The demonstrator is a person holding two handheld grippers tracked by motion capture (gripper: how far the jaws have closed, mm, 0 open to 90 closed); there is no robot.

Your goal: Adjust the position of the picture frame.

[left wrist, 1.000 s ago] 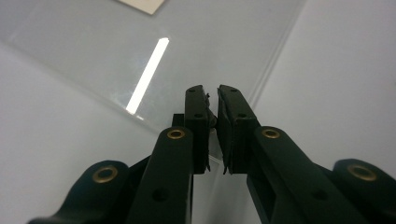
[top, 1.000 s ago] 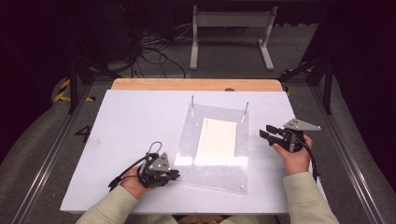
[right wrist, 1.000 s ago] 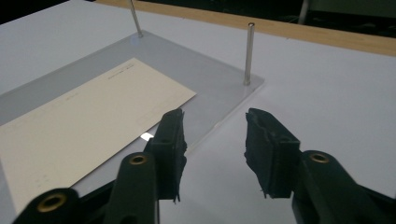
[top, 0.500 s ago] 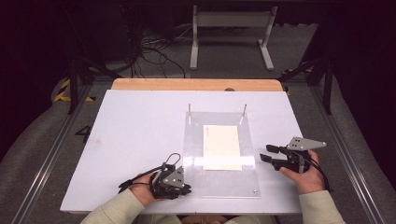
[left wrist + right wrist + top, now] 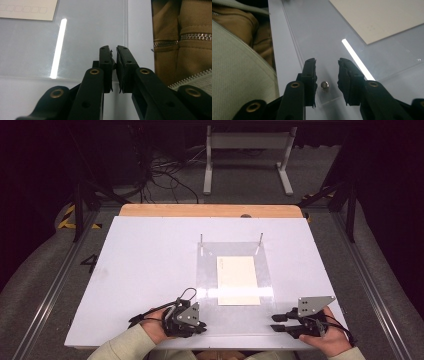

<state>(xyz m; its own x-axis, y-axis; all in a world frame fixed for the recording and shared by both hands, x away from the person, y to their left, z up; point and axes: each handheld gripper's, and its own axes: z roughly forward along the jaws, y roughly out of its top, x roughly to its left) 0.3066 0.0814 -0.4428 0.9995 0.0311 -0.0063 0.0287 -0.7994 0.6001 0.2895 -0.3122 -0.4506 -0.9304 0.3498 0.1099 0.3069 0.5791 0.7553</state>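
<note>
Now, left gripper (image 5: 200, 326): jaws nearly closed, pinching clear sheet's (image 5: 234, 270) near-left corner.
Right gripper (image 5: 276, 322): jaws apart, straddling sheet's near-right corner.

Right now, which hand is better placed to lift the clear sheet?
Probably the left gripper: its jaws sit nearly closed at the clear sheet's near corner. The right gripper stands open around a pin, gripping nothing.

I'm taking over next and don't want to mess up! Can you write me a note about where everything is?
Left gripper: jaws nearly closed at the clear plate's near-left corner; can't tell if they pinch anything.
Right gripper: open, jaws either side of a small metal peg at the near-right corner, not touching it.
Things: plate flat on the white board, cream card at its middle.
Done: plate is down.
Left: probably backing both grippers off.
</note>
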